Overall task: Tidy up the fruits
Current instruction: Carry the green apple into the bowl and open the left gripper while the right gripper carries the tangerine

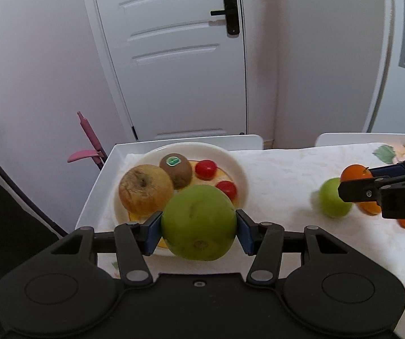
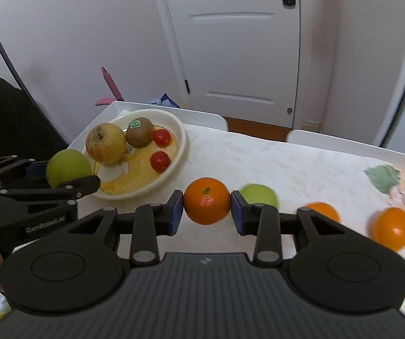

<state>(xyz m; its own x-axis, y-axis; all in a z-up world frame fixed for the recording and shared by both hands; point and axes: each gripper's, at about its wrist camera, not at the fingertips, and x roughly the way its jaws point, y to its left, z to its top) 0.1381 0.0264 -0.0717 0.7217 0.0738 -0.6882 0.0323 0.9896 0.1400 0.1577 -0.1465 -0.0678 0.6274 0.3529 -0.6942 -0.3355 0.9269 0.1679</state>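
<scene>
- Left tongs (image 1: 199, 227) pinch a green apple (image 1: 199, 223) at the plate's (image 1: 239, 169) 6 o'clock rim, likely for placing.
- Right tongs (image 2: 207, 212) pinch an orange (image 2: 207, 200) above the table (image 2: 287, 163), likely plate-bound.

Both wrist views look forward, close over the table (image 1: 287, 175); they share the plate (image 2: 182, 141) and, seemingly, the door (image 1: 174, 56).

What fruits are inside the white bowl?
The white bowl holds a yellowish apple, a kiwi and two red tomatoes. Anything under the apple is hidden.
</scene>
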